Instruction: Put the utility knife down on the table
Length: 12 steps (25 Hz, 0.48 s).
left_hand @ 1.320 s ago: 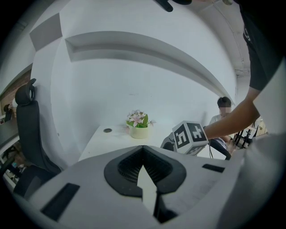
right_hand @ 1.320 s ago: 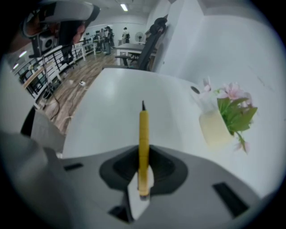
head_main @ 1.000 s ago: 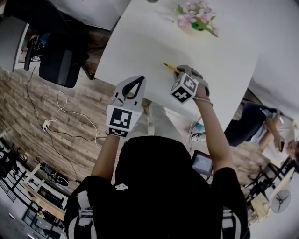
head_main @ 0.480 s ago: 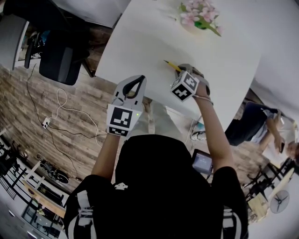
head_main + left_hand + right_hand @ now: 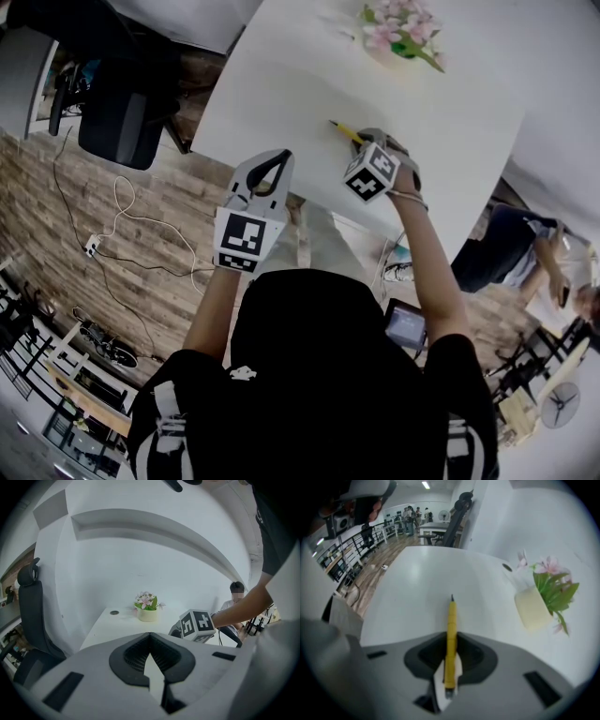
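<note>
The utility knife (image 5: 450, 630) is slim and yellow, and my right gripper (image 5: 451, 639) is shut on its rear half. Its tip points forward over the white table (image 5: 408, 588). In the head view the utility knife (image 5: 344, 133) sticks out of the right gripper (image 5: 362, 142) just past the table's near edge; I cannot tell whether it touches the table (image 5: 281, 84). My left gripper (image 5: 278, 157) hangs at that edge, to the left, shut with nothing in it. In the left gripper view the left gripper (image 5: 150, 637) is shut, and the right gripper's marker cube (image 5: 197, 624) shows ahead at the right.
A pot of pink flowers (image 5: 398, 36) (image 5: 532, 606) stands far back on the table, with a small dark disc (image 5: 506, 566) beside it. A black office chair (image 5: 117, 117) is left of the table, cables (image 5: 122, 225) lie on the wooden floor, and a person (image 5: 506, 248) sits at the right.
The right gripper has edged slightly farther over the table with the knife. The left gripper has stayed where it was.
</note>
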{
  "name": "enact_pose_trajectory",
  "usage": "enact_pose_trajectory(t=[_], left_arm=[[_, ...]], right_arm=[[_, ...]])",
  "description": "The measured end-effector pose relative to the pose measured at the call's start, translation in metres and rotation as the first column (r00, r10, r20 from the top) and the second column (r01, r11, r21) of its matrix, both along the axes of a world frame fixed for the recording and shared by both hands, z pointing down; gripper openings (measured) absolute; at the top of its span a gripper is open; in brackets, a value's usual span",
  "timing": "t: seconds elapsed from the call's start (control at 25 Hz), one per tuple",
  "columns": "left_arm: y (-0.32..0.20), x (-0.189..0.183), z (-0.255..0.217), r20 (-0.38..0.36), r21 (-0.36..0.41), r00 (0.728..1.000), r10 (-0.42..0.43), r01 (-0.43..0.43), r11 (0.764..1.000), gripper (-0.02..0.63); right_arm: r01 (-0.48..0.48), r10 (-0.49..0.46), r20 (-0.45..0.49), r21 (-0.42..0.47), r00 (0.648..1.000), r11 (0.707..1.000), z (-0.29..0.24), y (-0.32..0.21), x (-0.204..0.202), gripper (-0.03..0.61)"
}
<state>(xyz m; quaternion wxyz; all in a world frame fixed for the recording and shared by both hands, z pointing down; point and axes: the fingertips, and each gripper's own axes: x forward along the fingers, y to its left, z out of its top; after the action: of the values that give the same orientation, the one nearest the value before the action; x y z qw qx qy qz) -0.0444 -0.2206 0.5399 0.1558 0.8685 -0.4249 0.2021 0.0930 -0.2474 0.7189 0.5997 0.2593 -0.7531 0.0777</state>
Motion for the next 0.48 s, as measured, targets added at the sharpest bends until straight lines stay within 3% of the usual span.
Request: enact_pose_trajectory(t=[0.48], left_arm=[[0.0014, -0.0006, -0.0075, -0.006, 0.015, 1.000, 0.003, -0.003, 1.000, 0.015]], right_arm=[[-0.005, 0.007, 0.051, -0.021, 0.999, 1.000, -0.0091, 0.0062, -0.0054, 0.121]])
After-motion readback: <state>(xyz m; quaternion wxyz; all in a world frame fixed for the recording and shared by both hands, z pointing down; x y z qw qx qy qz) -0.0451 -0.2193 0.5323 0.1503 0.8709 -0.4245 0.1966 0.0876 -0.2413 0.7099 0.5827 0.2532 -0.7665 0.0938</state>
